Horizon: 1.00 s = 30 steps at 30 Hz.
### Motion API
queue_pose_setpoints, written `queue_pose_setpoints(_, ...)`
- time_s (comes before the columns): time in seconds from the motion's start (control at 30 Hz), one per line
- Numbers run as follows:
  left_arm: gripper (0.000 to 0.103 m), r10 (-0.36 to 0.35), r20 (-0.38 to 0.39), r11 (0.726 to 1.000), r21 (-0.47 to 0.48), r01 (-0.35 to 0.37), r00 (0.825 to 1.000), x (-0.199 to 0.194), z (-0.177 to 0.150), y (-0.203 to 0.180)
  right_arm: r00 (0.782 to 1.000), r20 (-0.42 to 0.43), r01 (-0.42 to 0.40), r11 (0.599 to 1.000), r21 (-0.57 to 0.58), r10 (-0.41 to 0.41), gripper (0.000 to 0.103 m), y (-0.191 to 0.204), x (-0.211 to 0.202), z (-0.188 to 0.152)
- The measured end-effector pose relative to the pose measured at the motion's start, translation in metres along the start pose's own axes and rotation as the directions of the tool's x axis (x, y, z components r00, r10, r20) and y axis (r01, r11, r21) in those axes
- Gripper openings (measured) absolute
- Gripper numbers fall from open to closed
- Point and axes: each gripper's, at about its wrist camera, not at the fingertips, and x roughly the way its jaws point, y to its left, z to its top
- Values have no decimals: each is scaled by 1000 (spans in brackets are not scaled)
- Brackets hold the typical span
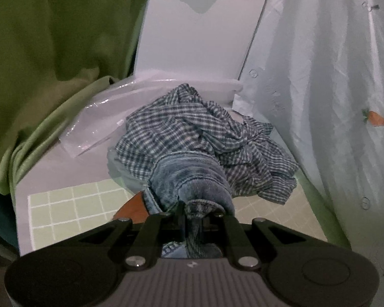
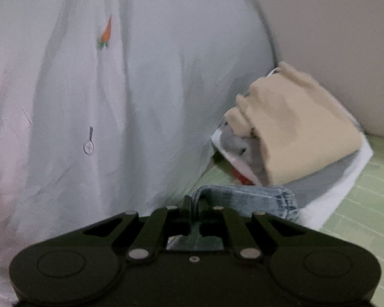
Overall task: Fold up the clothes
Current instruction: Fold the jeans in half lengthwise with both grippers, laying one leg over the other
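Note:
My left gripper [image 1: 195, 213] is shut on a fold of blue denim garment [image 1: 192, 176], which bunches up just ahead of the jaws and hangs down between them. A brown leather patch [image 1: 134, 206] shows at its left side. My right gripper [image 2: 195, 211] is shut on another edge of the same denim [image 2: 256, 199], its stitched hem curling to the right of the jaws. A crumpled blue-and-white checked shirt [image 1: 204, 135] lies on the table behind the denim in the left wrist view.
A white shirt with carrot prints [image 1: 320, 89] hangs at the right and fills the left of the right wrist view [image 2: 102, 102]. A folded pile topped by beige cloth [image 2: 294, 133] sits at right. A green curtain [image 1: 51, 64], clear plastic bag [image 1: 110, 117] and green grid mat [image 1: 71, 209] surround them.

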Motion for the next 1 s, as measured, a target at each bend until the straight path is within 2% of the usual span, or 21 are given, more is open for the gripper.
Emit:
queue_pose_setpoints(0.2,12,53,-14,999,-1,-53,999,47,4,-26,997,-78,19,999,-48,-23,5,41,88,-2)
queue_pose_setpoints(0.23,17,73,-17,997,-4,-73,997,56,4,-29,995,-99,-1,999,-36,-3,6,46,106,-3)
queue_pose_setpoints(0.3,21,119,-52,993,-12,-120,991,74,4,-35,983,-183,-23,1000,-20,19,11,53,144,-7)
queue_pose_setpoints(0.37,29,131,-86,991,-20,-133,988,81,1,-36,982,-189,3,1000,-12,-5,25,50,152,-13)
queue_pose_setpoints(0.4,40,131,-77,991,-11,-132,988,79,-3,-36,982,-187,16,1000,-9,-18,45,48,154,-15)
queue_pose_setpoints(0.43,53,145,-65,989,8,-145,987,76,-7,-36,985,-168,48,999,-12,-49,61,43,149,-19)
queue_pose_setpoints(0.47,58,159,-53,987,27,-157,986,74,-12,-35,984,-149,91,996,-21,-93,63,35,141,-23)
queue_pose_setpoints(0.53,62,168,-41,984,64,-165,985,68,-21,-35,969,-157,187,982,-41,-191,63,12,126,-34)
queue_pose_setpoints(0.63,63,156,-46,982,117,-149,987,59,-33,-38,928,-207,305,951,-51,-309,63,-19,115,-54)
queue_pose_setpoints(0.7,63,145,-35,978,156,-138,989,50,-40,-43,909,-247,339,940,-32,-336,63,-38,109,-67)
queue_pose_setpoints(0.83,68,115,-20,967,233,-107,993,32,-52,-53,903,-282,336,942,-3,-323,63,-54,104,-86)
queue_pose_setpoints(1.0,68,42,-45,956,291,-27,998,4,-69,-64,919,-241,296,949,-105,-313,57,-48,103,-98)
